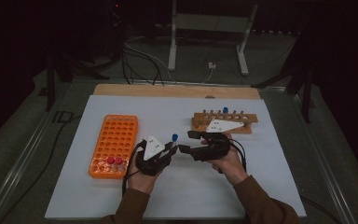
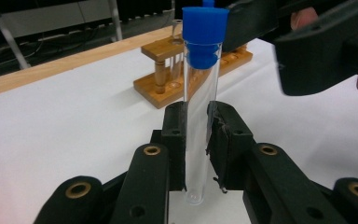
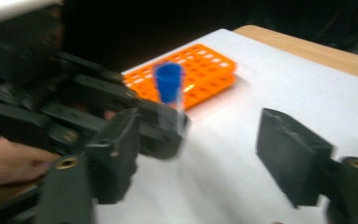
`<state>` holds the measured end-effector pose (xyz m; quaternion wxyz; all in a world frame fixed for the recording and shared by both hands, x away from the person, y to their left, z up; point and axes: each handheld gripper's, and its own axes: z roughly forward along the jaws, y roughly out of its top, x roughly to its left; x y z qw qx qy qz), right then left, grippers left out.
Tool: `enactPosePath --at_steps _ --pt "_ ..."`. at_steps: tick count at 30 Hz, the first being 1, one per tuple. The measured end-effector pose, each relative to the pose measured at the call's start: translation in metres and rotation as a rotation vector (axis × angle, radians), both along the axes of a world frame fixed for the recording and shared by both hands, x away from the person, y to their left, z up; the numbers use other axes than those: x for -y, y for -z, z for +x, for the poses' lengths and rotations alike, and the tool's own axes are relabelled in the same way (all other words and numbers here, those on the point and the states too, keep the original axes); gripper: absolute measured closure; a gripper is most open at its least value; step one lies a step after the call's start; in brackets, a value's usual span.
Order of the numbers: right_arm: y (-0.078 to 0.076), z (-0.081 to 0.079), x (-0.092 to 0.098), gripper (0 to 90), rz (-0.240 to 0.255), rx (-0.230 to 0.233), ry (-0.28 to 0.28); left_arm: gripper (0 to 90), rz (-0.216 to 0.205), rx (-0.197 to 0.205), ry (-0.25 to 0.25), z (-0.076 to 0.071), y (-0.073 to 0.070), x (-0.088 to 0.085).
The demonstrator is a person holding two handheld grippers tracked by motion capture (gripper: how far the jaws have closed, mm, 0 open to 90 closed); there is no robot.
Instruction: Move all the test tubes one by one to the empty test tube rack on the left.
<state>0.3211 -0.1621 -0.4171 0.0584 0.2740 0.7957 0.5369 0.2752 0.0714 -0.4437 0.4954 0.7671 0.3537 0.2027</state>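
Observation:
A clear test tube with a blue cap (image 2: pixel 200 116) stands upright between the pads of my left gripper (image 2: pixel 196 140), which is shut on its lower half. In the high view the tube (image 1: pixel 174 138) and left gripper (image 1: pixel 171 148) are at the middle of the white mat. My right gripper (image 3: pixel 203 149) is open, its jaws wide apart with nothing between them. It faces the tube (image 3: pixel 170 93) from the right, close to the blue cap. In the high view the right gripper (image 1: pixel 189 142) sits tip to tip with the left one.
An orange tube rack (image 1: pixel 114 144) lies left of the hands, with two red-capped tubes (image 1: pixel 114 161) in its near row. A wooden rack (image 1: pixel 223 122) behind the right hand holds one blue-capped tube (image 1: pixel 225 110). The white mat (image 1: pixel 191 186) covers the table.

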Motion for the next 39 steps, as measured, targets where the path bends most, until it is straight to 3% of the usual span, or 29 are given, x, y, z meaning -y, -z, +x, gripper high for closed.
enactPosePath --at_steps 10,16,20,33,39 --pt "0.014 0.002 0.015 2.2 -0.094 0.053 0.139 77.0 -0.042 -0.005 -0.016 -0.003 -0.008 -0.018" --pt "0.018 -0.005 0.028 0.0 -0.151 0.100 0.207 76.7 -0.059 0.000 0.014 -0.004 -0.017 -0.029" --pt "0.022 -0.010 0.038 0.0 -0.166 0.106 0.226 76.6 -0.066 0.006 0.009 -0.006 -0.022 -0.039" --pt "0.029 -0.017 0.075 0.0 -0.125 0.098 0.308 76.6 -0.079 0.035 -0.062 -0.010 -0.035 -0.084" --pt "0.030 -0.022 0.089 0.0 -0.115 0.099 0.329 76.6 -0.078 0.048 -0.138 -0.012 -0.035 -0.111"
